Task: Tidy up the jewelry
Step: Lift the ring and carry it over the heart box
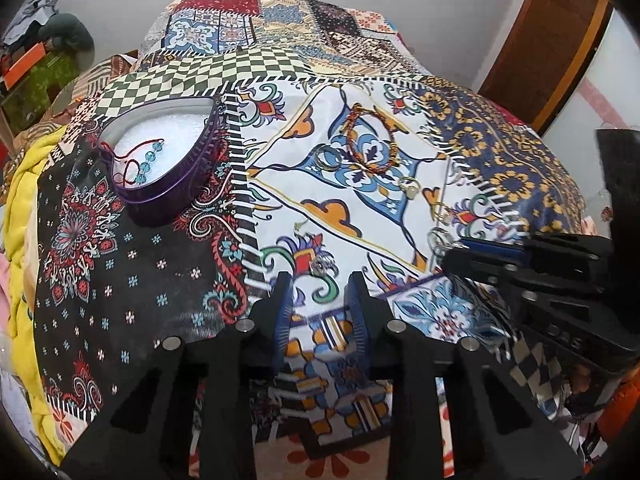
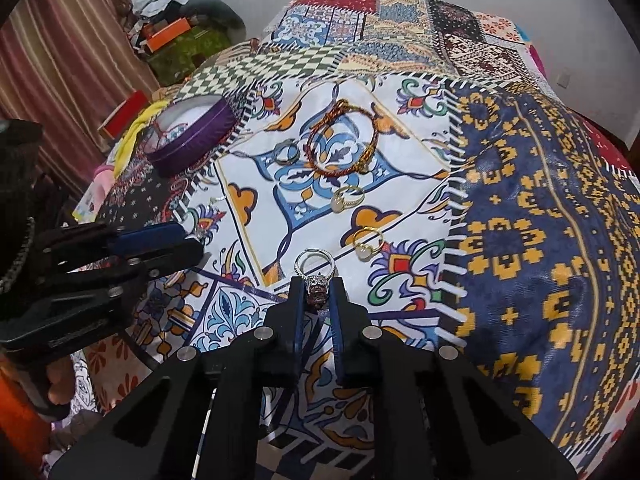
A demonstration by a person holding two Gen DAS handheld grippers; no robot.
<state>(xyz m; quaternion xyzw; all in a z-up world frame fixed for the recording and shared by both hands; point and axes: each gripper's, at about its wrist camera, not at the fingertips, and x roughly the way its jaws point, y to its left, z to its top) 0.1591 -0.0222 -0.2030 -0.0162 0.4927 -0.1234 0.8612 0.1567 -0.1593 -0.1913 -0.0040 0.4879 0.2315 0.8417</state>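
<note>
I have the right gripper (image 2: 317,294) clenched on a silver ring with a dark ornate head (image 2: 317,290); the head sits pinched between the jaws at their tips, and the band (image 2: 314,262) stands out ahead of them, so the ring's long axis runs forward along the fingers, head toward me, hoop pointing away over the bed (image 2: 520,208); whether the hoop has left the cloth I cannot tell.

My left gripper (image 1: 318,300) is released, jaws apart and holding nothing; a small silver piece (image 1: 320,266) lies on the cloth just ahead of its tips, between the two fingers' lines.

By my reading the step in hand is the pick of this ring, with the carry to the tin to follow; the purple heart-shaped tin (image 2: 192,136) lies well ahead and to the left of the right jaws, already holding a red cord with blue beads (image 1: 146,160) on its white lining.

The next move calls for a lift, then a swing left and forward past the left gripper, which sits just to the left of my path; I would release only once the ring is over the lining, as the hold is narrow and on the head alone.

Ahead of the right jaws lie a gold ring (image 2: 368,242), a pale-stone ring (image 2: 347,198), a red braided bracelet (image 2: 342,138) and two more rings (image 2: 287,153), all untouched.
</note>
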